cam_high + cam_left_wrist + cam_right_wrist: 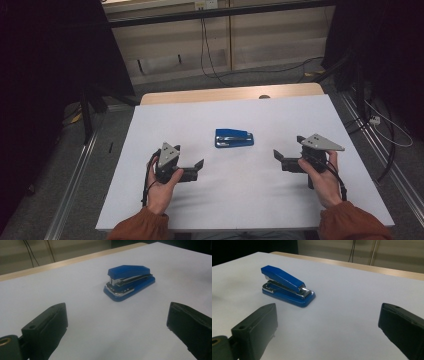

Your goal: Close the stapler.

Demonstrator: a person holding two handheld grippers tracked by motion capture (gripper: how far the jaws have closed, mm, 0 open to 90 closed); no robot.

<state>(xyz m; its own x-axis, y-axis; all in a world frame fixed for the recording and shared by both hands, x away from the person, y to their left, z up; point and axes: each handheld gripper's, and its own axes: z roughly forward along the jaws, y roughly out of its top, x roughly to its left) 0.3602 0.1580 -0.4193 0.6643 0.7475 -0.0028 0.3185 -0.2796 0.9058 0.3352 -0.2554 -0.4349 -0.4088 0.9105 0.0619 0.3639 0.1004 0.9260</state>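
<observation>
Item: blue stapler [234, 138]. Lies flat on its base, shut, near the middle of the white tabletop [250, 200], a little toward the far edge. Chrome metal shows between its top and base in both gripper views [128, 281] [287, 285]. Nothing touches it.

Item: left tongs [200, 167]. Held in the person's left hand [162, 187], low over the near left part of the tabletop. Jaws wide apart, nothing between them, pointing toward the centre. The stapler sits ahead of them, apart from both jaws.

Item: right tongs [278, 157]. Held in the person's right hand [322, 182], over the near right part of the tabletop. Jaws wide apart, nothing between them, pointing toward the centre. The stapler lies ahead and toward the left jaw in the right gripper view, clear of it.

Item: sleeves [140, 227]. Rust-orange, at the near edge.

Item: floor [50, 190]. Grey, with black cables [210, 65] trailing beyond the far edge of the tabletop.
</observation>
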